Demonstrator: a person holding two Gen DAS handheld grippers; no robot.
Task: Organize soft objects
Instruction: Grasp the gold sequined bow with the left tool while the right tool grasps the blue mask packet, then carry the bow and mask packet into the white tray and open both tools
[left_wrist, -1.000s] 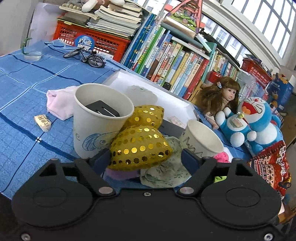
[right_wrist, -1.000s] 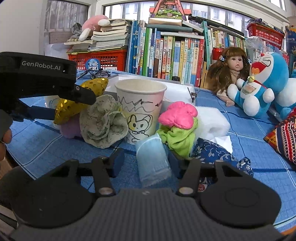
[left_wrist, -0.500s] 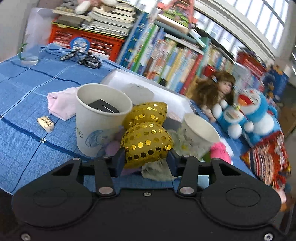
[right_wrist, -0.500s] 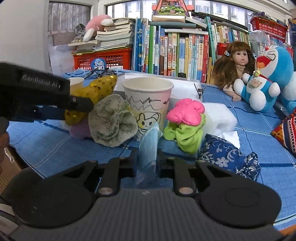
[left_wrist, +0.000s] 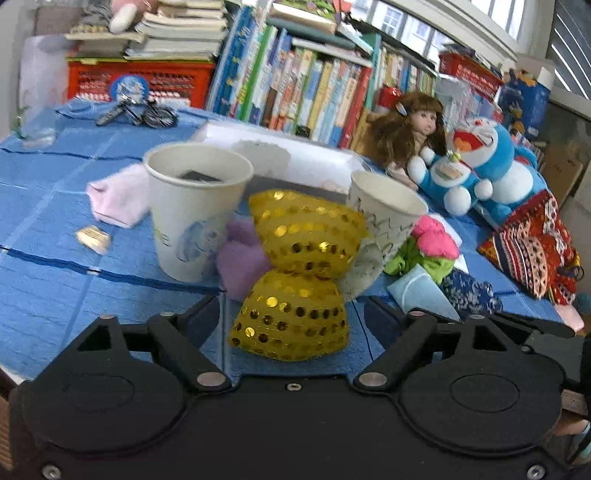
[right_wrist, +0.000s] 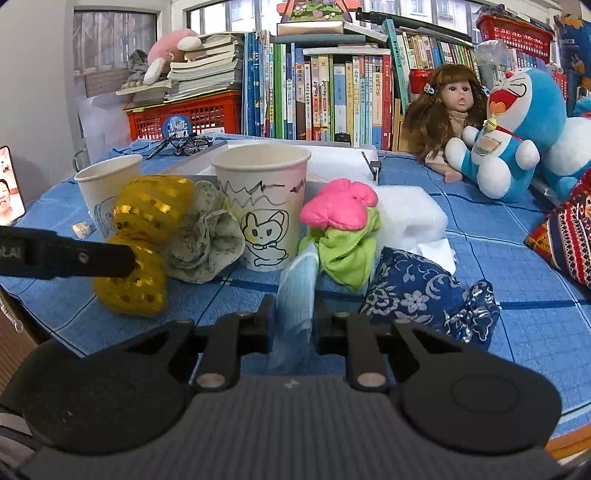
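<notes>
Gold-sequinned yellow fabric, gathered into a bow-shaped soft piece (left_wrist: 295, 269), lay on the blue cloth-covered worktop (left_wrist: 55, 295) directly ahead of the left tongs (left_wrist: 290, 314). Its long axis ran away from the tongs, near lobe between the two fingers, far lobe resting against the cup group. The left tongs were opening; their pads stood clear of the sequinned piece on both sides, so it was not gripped. The left hand was plainly the nearer one to this item.

The right tongs (right_wrist: 295, 317) were pressed together on a pale blue pleated face mask (right_wrist: 295, 291), pinched upright between the fingers just in front of the drawn-on cup.

Containers:
1. A white paper cup with a blue drawing (left_wrist: 195, 210) stood left of the sequinned piece; a dark flat object lay inside, not identifiable.
2. A white paper cup with a cartoon-animal drawing (right_wrist: 262, 206) stood upright at centre; its interior was hidden.
3. A white shallow tray (left_wrist: 295, 151) lay behind both cups; its contents were unclear.

A grey-green floral fabric scrunchie (right_wrist: 207, 236) touched the cartoon cup's left side. A pink and green fabric flower (right_wrist: 341, 225) lay at its right, with a navy floral cloth pouch (right_wrist: 424, 291) nearer the camera.

Judgement: the mask was the item in transit, and the cartoon cup was the closest receptacle for it.
</notes>
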